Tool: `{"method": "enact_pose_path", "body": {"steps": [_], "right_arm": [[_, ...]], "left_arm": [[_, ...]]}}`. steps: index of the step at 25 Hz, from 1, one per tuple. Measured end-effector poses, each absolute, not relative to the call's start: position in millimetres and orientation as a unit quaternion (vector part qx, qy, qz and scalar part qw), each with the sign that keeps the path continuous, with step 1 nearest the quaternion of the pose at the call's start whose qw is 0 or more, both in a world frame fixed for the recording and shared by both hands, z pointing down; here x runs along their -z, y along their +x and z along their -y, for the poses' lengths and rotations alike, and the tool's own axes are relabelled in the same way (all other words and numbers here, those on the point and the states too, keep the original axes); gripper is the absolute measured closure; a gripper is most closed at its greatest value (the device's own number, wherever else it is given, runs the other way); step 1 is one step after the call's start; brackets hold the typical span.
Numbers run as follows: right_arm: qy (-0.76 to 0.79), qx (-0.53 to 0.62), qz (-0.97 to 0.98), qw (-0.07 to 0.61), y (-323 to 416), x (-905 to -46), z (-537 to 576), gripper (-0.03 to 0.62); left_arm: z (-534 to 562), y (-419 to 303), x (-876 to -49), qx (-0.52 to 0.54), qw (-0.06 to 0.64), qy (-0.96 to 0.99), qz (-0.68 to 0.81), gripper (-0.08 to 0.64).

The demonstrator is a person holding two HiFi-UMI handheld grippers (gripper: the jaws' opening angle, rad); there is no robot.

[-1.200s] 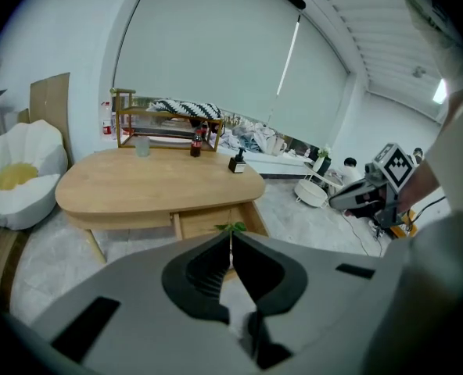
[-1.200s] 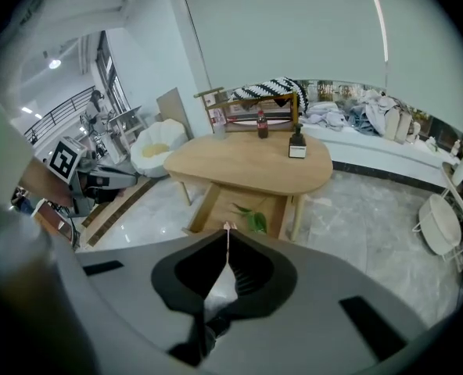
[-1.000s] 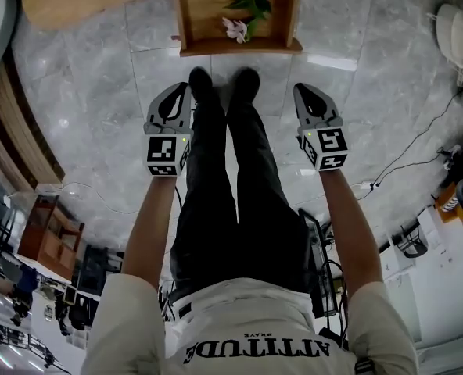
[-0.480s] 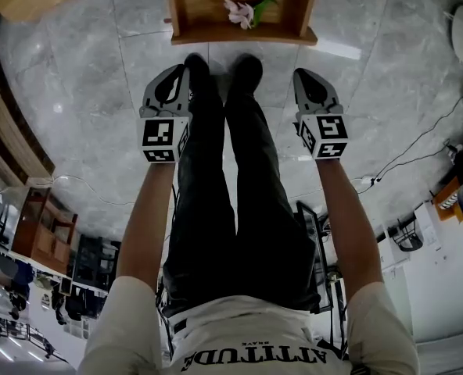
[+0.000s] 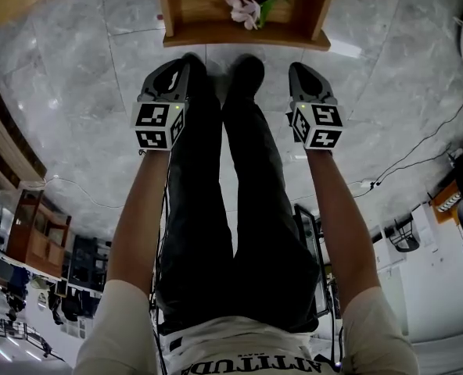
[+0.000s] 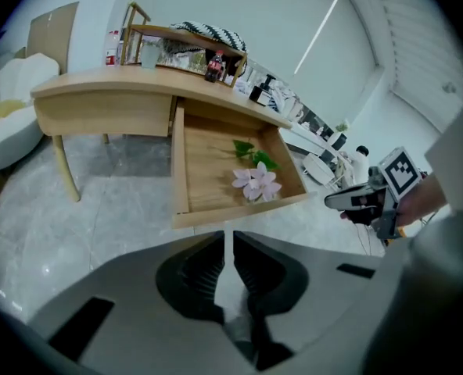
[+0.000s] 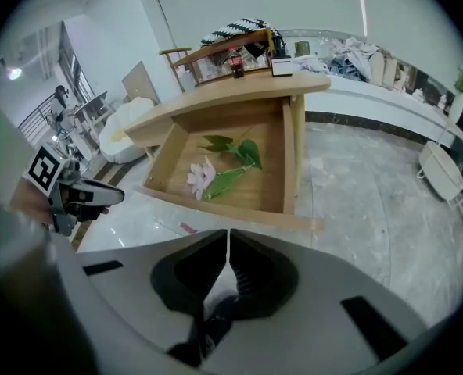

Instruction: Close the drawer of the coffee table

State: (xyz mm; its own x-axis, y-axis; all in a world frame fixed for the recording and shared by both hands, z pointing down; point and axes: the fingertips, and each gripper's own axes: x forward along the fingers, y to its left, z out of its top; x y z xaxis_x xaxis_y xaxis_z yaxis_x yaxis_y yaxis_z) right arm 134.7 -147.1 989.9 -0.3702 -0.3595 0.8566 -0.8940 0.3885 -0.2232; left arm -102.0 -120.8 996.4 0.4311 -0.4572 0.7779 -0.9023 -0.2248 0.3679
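Polished grey marble floor tiles (image 5: 83,69) catch bright glare, with thin black cables (image 5: 427,139) trailing across them at the right. A dark brown wooden shelf unit (image 5: 34,226) stands at the left edge. A plain white wall (image 6: 239,6) carries a slanted light strip (image 6: 317,31), and a white cushioned seat (image 6: 8,108) sits nearby on the floor.

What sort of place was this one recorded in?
Likely a living-room mock-up inside an office or lab: a wooden coffee table with an open drawer on polished marble floor, loose cables trailing.
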Motion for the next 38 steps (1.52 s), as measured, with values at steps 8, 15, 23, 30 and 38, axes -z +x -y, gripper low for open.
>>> {"method": "enact_pose_path", "body": {"steps": [8, 15, 23, 30, 38], "right_arm": [[0.471, -0.365, 0.712, 0.372, 146.4, -1036.5, 163.9, 0.538], [0.487, -0.37, 0.705, 0.36, 144.6, -1053.2, 179.3, 0.488], [0.492, -0.375, 0.702, 0.354, 140.7, -1051.1, 182.0, 0.448], [0.508, -0.368, 0.7, 0.341, 138.7, -1042.1, 183.3, 0.449], [0.511, -0.32, 0.722, 0.34, 134.9, -1024.5, 185.3, 0.447]], "left_arm": [[132.6, -102.1, -1044.8, -0.259, 0.459, 0.7, 0.482, 0.453], [150.5, -98.6, -1055.6, -0.243, 0.467, 0.682, 0.508, 0.423], [153.6, -99.1, -1053.6, -0.251, 0.479, 0.68, 0.496, 0.423], [156.5, -101.9, -1044.2, -0.243, 0.476, 0.686, 0.494, 0.423], [162.6, -106.3, -1026.1, -0.23, 0.441, 0.697, 0.516, 0.425]]}}
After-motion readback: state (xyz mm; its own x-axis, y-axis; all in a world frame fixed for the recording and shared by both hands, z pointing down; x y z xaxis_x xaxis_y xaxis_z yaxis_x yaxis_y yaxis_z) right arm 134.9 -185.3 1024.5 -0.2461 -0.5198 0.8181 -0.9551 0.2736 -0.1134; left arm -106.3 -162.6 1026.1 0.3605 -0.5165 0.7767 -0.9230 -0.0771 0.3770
